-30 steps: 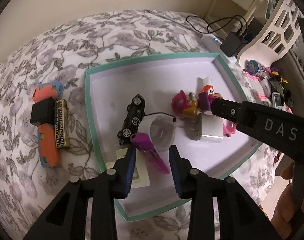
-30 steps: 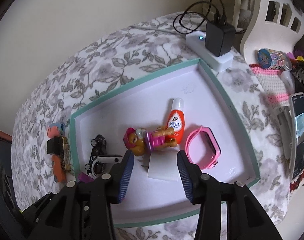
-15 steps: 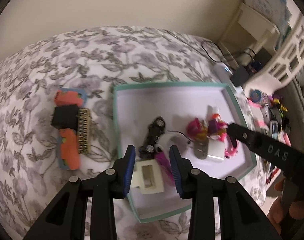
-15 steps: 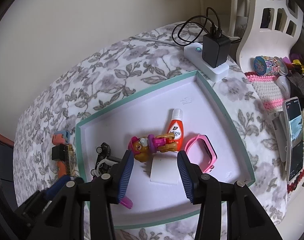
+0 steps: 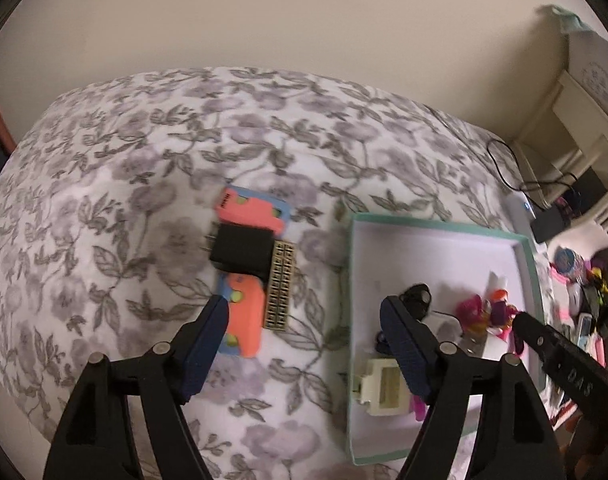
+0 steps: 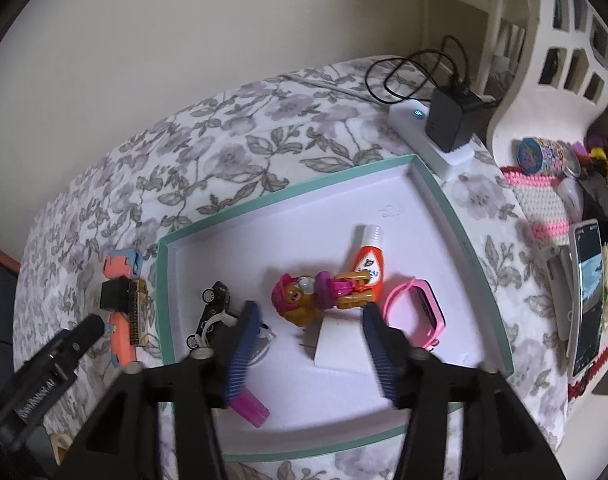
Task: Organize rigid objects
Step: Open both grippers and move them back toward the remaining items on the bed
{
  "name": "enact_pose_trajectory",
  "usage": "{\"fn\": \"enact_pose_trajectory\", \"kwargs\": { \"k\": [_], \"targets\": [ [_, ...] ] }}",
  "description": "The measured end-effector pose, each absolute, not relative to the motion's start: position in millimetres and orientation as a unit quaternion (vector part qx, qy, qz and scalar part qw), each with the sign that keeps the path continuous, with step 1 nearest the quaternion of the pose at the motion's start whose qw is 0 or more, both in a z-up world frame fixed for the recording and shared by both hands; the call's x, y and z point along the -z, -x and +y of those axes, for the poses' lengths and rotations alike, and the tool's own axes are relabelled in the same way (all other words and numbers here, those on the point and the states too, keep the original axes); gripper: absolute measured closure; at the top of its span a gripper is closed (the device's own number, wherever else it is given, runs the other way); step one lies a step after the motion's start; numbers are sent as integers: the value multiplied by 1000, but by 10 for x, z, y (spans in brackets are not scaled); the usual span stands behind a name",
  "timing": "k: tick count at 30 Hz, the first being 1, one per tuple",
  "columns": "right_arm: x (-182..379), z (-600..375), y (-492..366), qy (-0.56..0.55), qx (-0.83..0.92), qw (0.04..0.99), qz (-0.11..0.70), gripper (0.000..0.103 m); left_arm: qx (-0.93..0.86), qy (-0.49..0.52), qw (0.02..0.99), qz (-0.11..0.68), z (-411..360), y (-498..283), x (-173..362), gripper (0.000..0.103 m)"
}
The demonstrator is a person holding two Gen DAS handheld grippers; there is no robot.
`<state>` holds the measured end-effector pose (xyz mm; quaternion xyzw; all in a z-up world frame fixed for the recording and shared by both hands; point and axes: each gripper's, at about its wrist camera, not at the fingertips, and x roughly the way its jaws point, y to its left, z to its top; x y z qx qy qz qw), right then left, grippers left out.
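A teal-rimmed box (image 6: 459, 222) (image 5: 348, 264) on the floral cloth holds a black toy car (image 6: 212, 312), a pink-and-orange toy dog (image 6: 304, 296), an orange tube (image 6: 367, 256), a pink watch (image 6: 419, 310), a white block (image 6: 339, 344), a magenta tube (image 6: 250, 410) and a cream plastic case (image 5: 383, 390). Left of the box lie an orange-and-blue piece (image 5: 250, 210), a black adapter (image 5: 242, 250), a gold grid piece (image 5: 280, 286) and another orange piece (image 5: 244, 322). My left gripper (image 5: 304, 320) is open and empty over the cloth beside them. My right gripper (image 6: 309, 340) is open and empty over the box.
A white power strip (image 6: 427, 132) with a black charger (image 6: 449, 120) and cable lies beyond the box's far corner. A phone (image 6: 587, 292), pink knitted mat (image 6: 539, 204) and trinkets sit at the right beside a white chair (image 6: 543, 68). A wall runs behind.
My left gripper let go of the magenta tube in the box, opened wide, rose and swung left toward the pieces on the cloth. My right gripper pulled back slightly, still open.
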<state>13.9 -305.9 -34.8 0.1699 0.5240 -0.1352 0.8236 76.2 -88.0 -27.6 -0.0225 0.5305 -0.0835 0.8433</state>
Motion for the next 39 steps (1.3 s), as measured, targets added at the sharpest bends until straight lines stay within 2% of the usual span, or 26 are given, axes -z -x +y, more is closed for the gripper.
{"fn": "enact_pose_trajectory", "kwargs": {
  "k": [2,5,12,22,23,24,26,33,39],
  "targets": [
    [341,-3008,-154,-159,131,827,523,32,77,21,845,528,-857,-777,278,22],
    [322,-2944,-162,-141,129,834,517,23,65,18,849,524,-812,-783,277,15],
    [295,-2912,-168,-130,133,843,505,0,34,12,858,512,-726,-814,272,14],
    [257,-2822,-171,-132,117,857,483,0,4,53,859,509,-453,-874,274,13],
    [247,-2790,-176,-132,112,861,478,0,-1,57,860,507,-414,-882,269,10],
    [241,-2758,-186,-131,106,864,475,0,-4,59,860,506,-388,-890,267,3],
    [235,-2681,-204,-129,96,869,468,0,-14,67,863,501,-297,-903,252,1],
    [249,-2396,-261,-107,62,878,462,0,-64,93,870,480,104,-943,180,1],
    [295,-2139,-342,-82,23,870,486,0,-88,117,866,478,359,-964,204,1]
  ]
}}
